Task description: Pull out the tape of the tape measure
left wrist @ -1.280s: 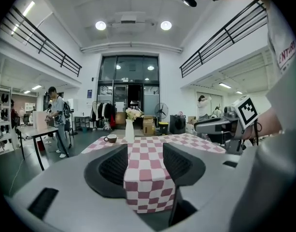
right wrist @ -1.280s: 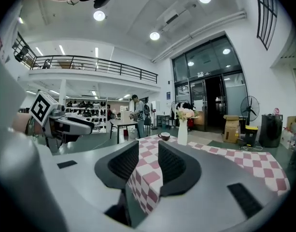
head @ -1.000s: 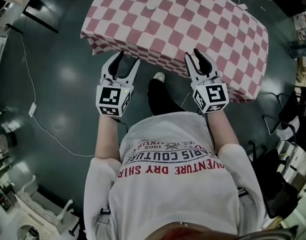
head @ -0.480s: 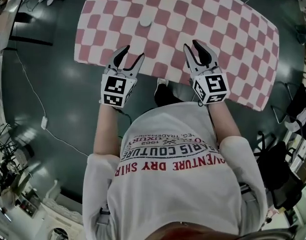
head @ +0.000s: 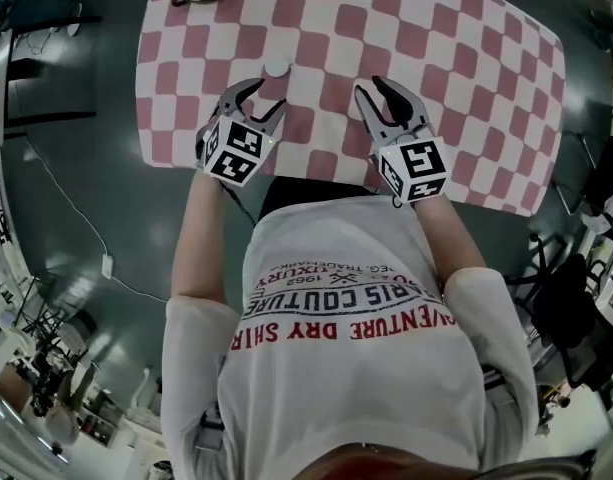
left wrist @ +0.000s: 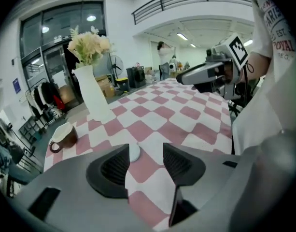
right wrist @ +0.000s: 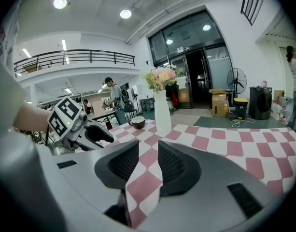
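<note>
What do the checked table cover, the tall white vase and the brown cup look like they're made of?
Table cover: probably cloth or soft vinyl with a matte finish, since its edge hangs wavy over the table's side.
Vase: plain matte white, perhaps ceramic or plastic. The look leaves it open.
Cup: likely glazed ceramic, with a shiny brown outside and a pale inside.

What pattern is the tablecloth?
The tablecloth has red-and-white checks, clearest in the head view.

Red-and-white checked cloth [head: 466,58] spread over a table, with a brown cup [left wrist: 64,137] near its far left corner and a tall white vase [left wrist: 95,98] of pale flowers [left wrist: 87,45] upright close by. Dark glossy floor [head: 136,228] all around, crossed by a thin white cable [head: 107,265]. Farther back, a standing fan [right wrist: 237,79] beside a cardboard box [right wrist: 218,102].
</note>
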Demonstrator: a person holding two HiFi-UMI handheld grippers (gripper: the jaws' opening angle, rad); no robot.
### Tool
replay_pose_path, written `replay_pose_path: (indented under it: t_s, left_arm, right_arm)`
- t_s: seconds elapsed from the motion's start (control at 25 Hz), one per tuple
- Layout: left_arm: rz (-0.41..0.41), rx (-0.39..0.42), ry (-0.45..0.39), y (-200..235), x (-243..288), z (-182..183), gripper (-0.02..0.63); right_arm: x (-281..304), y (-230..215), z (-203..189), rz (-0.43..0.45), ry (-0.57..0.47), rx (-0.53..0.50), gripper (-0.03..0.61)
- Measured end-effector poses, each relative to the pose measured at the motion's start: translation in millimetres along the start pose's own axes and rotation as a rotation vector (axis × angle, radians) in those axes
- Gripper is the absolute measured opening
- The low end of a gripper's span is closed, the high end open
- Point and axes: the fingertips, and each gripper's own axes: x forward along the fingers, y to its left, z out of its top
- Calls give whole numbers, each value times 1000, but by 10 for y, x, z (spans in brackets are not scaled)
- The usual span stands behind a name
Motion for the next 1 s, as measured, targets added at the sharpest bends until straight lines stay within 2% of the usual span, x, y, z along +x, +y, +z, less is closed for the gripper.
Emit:
replay_pose_path:
  t_s: [0.2,0.6,0.72,1.0]
  left_arm:
    - [-101,102,112,138,358,-82,233]
    - [-288,265,260,278,771,-245,241]
    - [-313,311,277,306,867,-287,253]
    - [-394,338,287,286,935,-312,251]
  right_arm:
    - [124,-80,-39,-32,26,33,124]
    - [239,-145,-94,-146,48,116,123]
    - [241,-122,-106,-175,49,135,123]
    - [197,-93,-205,-253,63,175,123]
